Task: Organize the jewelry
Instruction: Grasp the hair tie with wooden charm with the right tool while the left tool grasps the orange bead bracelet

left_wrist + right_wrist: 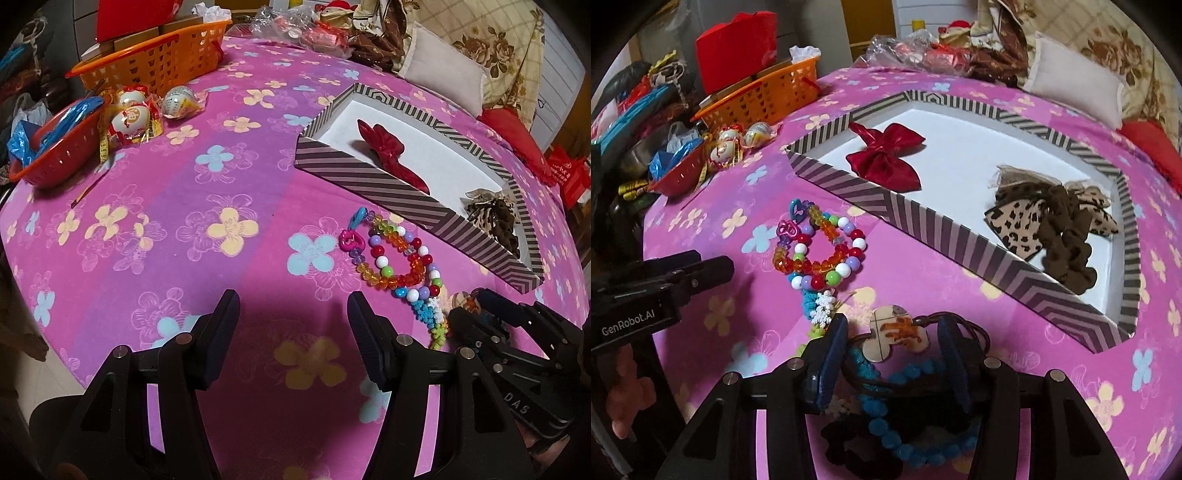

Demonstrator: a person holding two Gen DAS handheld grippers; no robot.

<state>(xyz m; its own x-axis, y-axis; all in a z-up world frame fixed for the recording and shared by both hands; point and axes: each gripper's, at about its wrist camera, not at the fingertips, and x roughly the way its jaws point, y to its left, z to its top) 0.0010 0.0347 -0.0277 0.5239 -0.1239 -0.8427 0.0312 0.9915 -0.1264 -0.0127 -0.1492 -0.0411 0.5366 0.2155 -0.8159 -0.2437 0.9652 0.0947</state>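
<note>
Nearest in the right wrist view, the right claw stands with its jaws partly apart, straddling a heap of jewelry: a dark cord bracelet with a flower-shaped charm and a blue bead string lie between the fingers, but whether they are pinched cannot be told. The left claw hangs wide open over the pink flowered cover of the table, holding nothing. Just beyond the right claw, left of centre, lie coiled multicoloured bead bracelets with a blue snowflake band trailing nearward from them. Farther right sits a striped shallow box, white inside; it holds a red bow at its far left end and a leopard-print bow with brown scrunchie at its near right end. At the far left stand a red bowl, wrapped eggs and an orange basket.
</note>
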